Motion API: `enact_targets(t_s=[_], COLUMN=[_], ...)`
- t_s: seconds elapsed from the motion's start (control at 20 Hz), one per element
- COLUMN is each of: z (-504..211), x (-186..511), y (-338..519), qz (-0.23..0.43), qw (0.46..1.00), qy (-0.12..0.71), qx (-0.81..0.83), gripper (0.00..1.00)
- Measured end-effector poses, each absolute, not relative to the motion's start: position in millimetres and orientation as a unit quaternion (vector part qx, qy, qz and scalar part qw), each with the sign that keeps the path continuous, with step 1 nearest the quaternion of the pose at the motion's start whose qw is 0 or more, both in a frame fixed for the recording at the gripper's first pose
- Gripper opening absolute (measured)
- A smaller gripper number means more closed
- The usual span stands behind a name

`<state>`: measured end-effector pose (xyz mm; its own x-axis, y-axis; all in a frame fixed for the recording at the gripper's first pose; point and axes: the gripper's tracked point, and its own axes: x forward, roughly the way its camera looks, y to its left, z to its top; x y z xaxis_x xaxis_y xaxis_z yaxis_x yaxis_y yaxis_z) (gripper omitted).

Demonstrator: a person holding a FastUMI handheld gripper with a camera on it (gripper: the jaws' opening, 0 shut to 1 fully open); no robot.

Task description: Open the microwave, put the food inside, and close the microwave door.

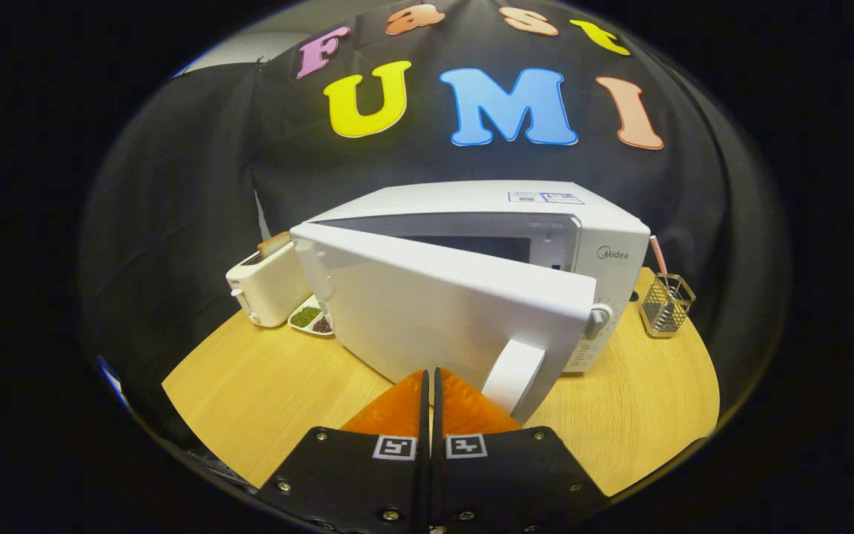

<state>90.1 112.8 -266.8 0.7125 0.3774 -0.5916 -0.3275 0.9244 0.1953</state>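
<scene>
Two orange fingers (397, 408) of the gripper (431, 378) are pressed together with nothing between them, so it is closed and empty. Their tips are very near the outer face of the microwave door (434, 311); I cannot tell if they touch it. The door is partly open, hinged at its left side, and its handle (514, 374) is just to the right of the fingertips. Behind it stands the white microwave (605, 237) on the wooden table (264, 393), with its knob (597, 320) visible past the door edge. Left of the microwave is a white toaster (267, 285) with bread in it, and beside it a small dish (310, 319) holding green and dark bits. On the right stands a wire holder (666, 304) with a pink striped straw (657, 254).
</scene>
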Motion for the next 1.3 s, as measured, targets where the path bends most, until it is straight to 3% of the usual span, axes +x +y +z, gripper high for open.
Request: enact_targets(t_s=[1.3], z=[-273], x=[191], y=[83], qz=[0.063], qw=[0.958], qy=[0.28], qx=[0.014], gripper=[0.0])
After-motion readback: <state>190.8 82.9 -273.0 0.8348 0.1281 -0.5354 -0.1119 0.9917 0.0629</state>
